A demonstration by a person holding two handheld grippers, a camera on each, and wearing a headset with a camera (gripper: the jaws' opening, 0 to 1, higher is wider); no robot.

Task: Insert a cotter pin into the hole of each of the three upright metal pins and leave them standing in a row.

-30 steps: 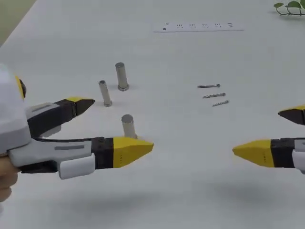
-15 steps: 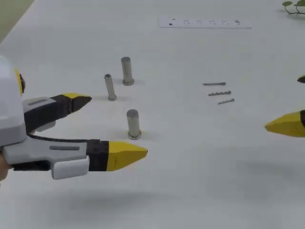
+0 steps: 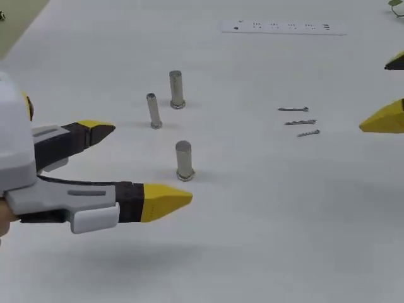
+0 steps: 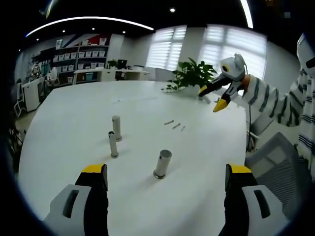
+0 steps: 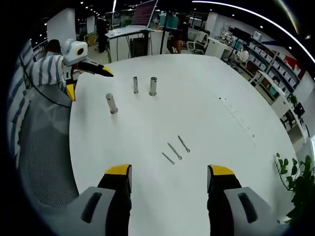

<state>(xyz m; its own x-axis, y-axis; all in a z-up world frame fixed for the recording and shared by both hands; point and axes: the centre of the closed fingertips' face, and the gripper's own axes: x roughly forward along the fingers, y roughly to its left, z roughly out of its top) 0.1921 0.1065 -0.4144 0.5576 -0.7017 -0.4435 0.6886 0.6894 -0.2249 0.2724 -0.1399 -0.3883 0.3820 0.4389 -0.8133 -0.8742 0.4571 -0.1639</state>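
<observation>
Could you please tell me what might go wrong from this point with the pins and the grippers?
The nearest metal pin stands free, close to the open left gripper; a careless jaw could well topple it. The three cotter pins lie flat and close together, so the open right gripper might nudge one aside or pinch two at once.

Three metal pins [image 3: 184, 160] stand left on the table [image 3: 265, 214] (a loose triangle) — three cotter pins [image 3: 300, 122] lie right, well apart.
</observation>
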